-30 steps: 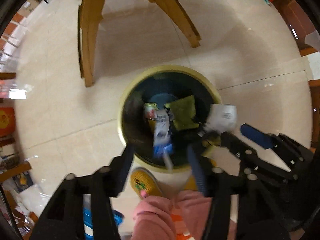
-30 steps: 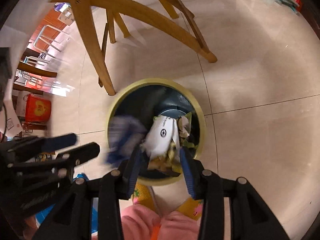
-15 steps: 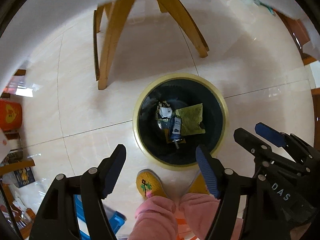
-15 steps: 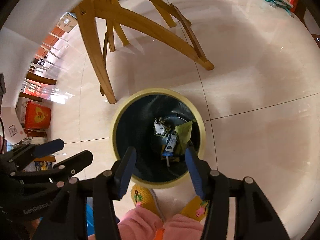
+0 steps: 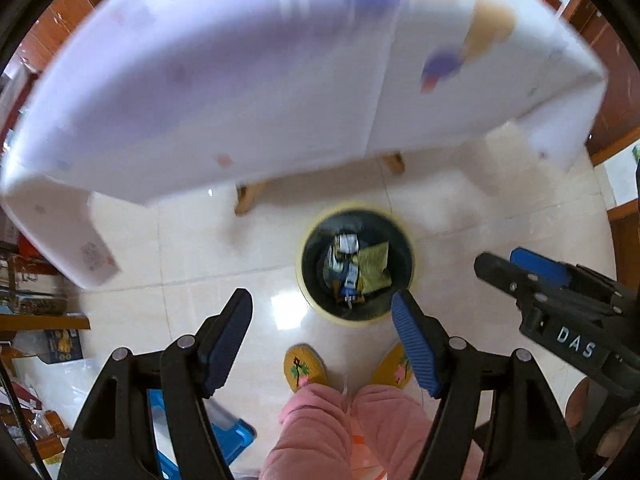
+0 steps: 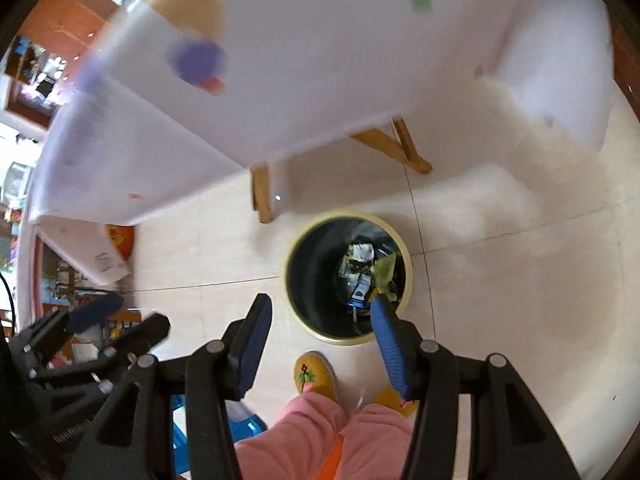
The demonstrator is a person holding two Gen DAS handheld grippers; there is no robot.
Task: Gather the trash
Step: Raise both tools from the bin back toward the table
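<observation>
A round bin with a yellow rim (image 5: 412, 276) stands on the floor and holds several pieces of trash (image 5: 356, 268), among them a yellow-green wrapper and blue-and-white packets. It also shows in the right wrist view (image 6: 292, 256). My left gripper (image 5: 322, 316) is open and empty, high above the bin. My right gripper (image 6: 318, 320) is open and empty too, also well above the bin. Blurred purple and tan items (image 5: 444, 64) lie on the white table top.
A white-covered table (image 5: 240, 100) with wooden legs (image 6: 262, 196) fills the upper part of both views. The person's pink trousers (image 5: 340, 432) and yellow slippers (image 5: 302, 366) are just below the bin. Clutter and a blue item (image 5: 224, 436) sit at the left.
Both grippers let their trash fall into the bin, then rose well above it. The table top has come into view and the bin looks smaller.
</observation>
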